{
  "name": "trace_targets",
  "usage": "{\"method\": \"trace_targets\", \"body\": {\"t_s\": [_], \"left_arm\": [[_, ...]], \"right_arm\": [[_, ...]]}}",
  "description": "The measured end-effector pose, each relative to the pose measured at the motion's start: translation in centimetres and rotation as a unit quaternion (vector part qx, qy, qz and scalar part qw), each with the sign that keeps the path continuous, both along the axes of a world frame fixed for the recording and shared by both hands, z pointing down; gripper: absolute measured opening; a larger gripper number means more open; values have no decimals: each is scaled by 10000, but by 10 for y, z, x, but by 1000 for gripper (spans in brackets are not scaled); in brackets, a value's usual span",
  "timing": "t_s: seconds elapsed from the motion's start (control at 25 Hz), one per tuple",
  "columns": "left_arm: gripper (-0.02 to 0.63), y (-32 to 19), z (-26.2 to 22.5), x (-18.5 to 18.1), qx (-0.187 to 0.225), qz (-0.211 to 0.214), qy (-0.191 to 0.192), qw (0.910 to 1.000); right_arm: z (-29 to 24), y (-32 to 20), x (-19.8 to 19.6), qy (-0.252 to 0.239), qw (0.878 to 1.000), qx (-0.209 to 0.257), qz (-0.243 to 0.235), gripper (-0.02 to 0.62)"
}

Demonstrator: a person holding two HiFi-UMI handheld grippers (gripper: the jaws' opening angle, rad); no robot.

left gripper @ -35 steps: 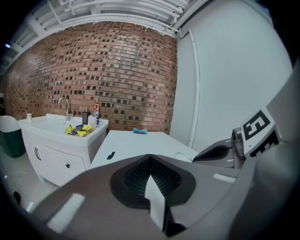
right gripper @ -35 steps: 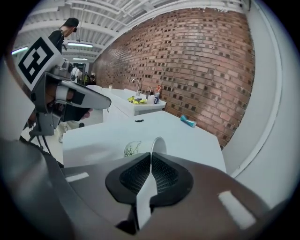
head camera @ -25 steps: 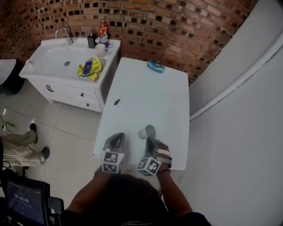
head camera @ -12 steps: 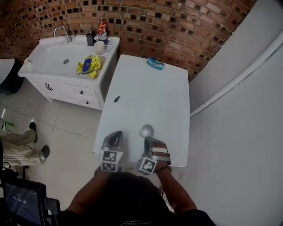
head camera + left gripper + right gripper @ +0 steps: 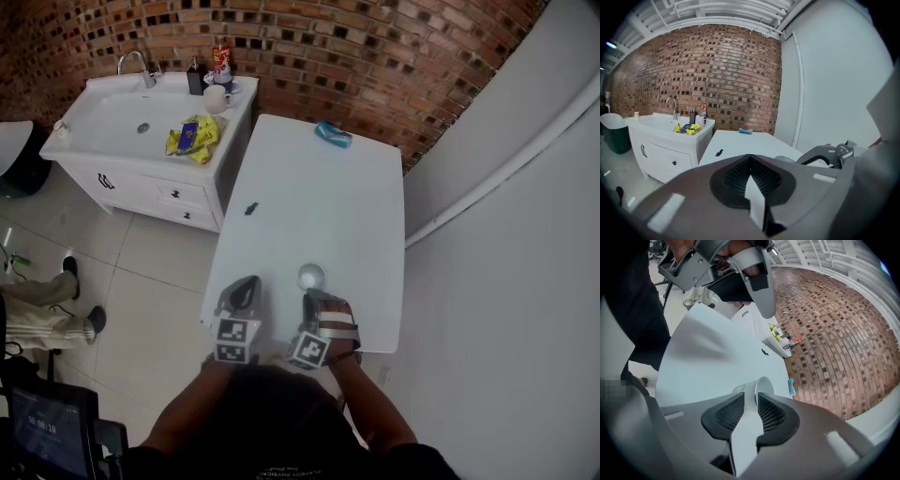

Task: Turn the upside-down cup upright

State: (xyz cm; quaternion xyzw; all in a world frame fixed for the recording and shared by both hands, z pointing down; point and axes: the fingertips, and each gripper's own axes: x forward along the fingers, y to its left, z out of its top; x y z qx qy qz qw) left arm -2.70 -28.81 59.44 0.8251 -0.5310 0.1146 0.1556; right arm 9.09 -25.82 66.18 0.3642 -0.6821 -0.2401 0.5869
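Scene: long white rectangular surface [image 5: 319,202] against a red-brown brick wall [image 5: 375,47]; white washbasin cabinet [image 5: 112,141] at its 10 o'clock.

Task item: small white cup [image 5: 311,277] stands on the surface near the 6 o'clock edge, roughly mid-width. The head view shows it from above as a pale round disc. In the right gripper view its rim and open mouth [image 5: 761,387] are visible, facing the way the wall rises, so it reads as upright.

Right hand-held gripper [image 5: 317,300]: rolled onto its side, tips pointing to 12 o'clock with the cup just past them. Jaws narrow, a slim parallel gap between the pads [image 5: 751,399]; no pad visibly clamps the cup. Whether the tips touch it, cannot tell.

Left hand-held gripper [image 5: 246,286]: at 9 o'clock of the right one, over the near left corner of the surface. Jaws closed together, holding nothing [image 5: 750,161].

Other items: small blue object [image 5: 332,137] at the far 12 o'clock end; small dark object [image 5: 250,209] at 10 o'clock of the cup, well apart.
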Motion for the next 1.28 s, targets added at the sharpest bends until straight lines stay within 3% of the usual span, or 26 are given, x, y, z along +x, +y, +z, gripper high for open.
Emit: {"method": "trace_targets", "body": {"t_s": [0.28,0.4,0.52,0.6,0.64,0.76,0.84,1.0,1.08,1.28], "left_arm": [[-3,1,2,1,-22,21,-25,10000],[-3,2,1,2,-21,16,-33,10000],[-3,3,1,8,-23,67,-51,10000],[-3,5,0,12,-20,113,-61,9999],[-3,6,0,13,-18,136,-67,9999],[-3,7,-2,15,-13,166,-84,9998],[-3,7,-3,17,0,168,-93,9998],[-3,8,-8,20,60,164,-120,9998],[-3,8,-10,20,87,155,-155,9997],[-3,13,-15,27,127,132,-161,9997]], "right_arm": [[-12,6,7,-326,9991,211,167,82],[-26,6,12,-836,9949,357,430,49],[-34,7,17,-1603,9831,367,804,29],[-38,8,22,-2303,9652,267,1211,14],[-40,9,26,-2743,9500,182,1482,14],[-47,9,38,-4096,8839,-39,2258,14],[-50,10,45,-4709,8444,-99,2552,12],[-45,14,56,-5492,7838,-222,2889,12],[-44,14,56,-5606,7739,-231,2937,12],[-42,14,63,-5533,7800,-190,2916,12]]}}
